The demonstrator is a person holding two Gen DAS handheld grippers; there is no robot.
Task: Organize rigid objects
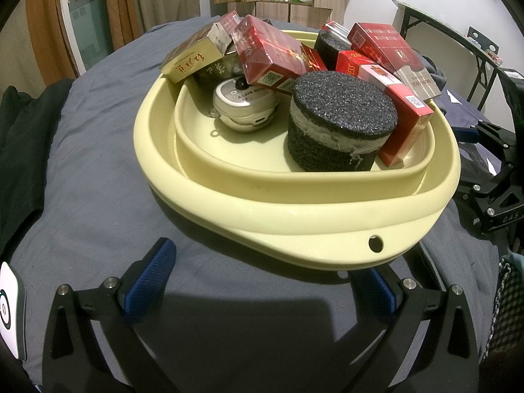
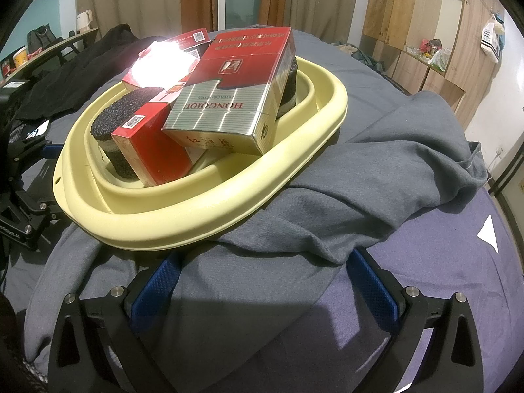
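A: Quick one. Cream basin (image 1: pixel 327 196) sits on the grey cloth (image 1: pixel 98 170) over the bed, already loaded: cigarette boxes (image 1: pixel 271 55), two black foam cylinders (image 1: pixel 340 121), a small round silver gadget (image 1: pixel 245 104).

B: Fingers?

A: Left gripper (image 1: pixel 262 281) spread wide, nothing between the fingers, hovering at the basin's near rim by the little hole. Right gripper (image 2: pixel 265 281) also released, empty, over the crumpled grey cloth just short of the basin's side.

B: So the step?

A: My guess: everything loose looks collected, so either tidy the pile or move the basin. Boxes are stacked crooked, and the silver-and-red box (image 2: pixel 229 98) leans out over the rim. If lifting, I'd pinch the rim on opposite sides with both grippers and keep it level, or that top box may slide off. The rim looks thick and smooth, so close fully before raising.

B: Views differ?

A: Left wrist shows the silver gadget and the gold box (image 1: pixel 193 59) at the back; right wrist doesn't, boxes block them. Right wrist shows the overhanging box's face, glare on one red box (image 2: pixel 157 65), and how bunched the cloth is under the basin. Each view catches the other gripper at the edge.
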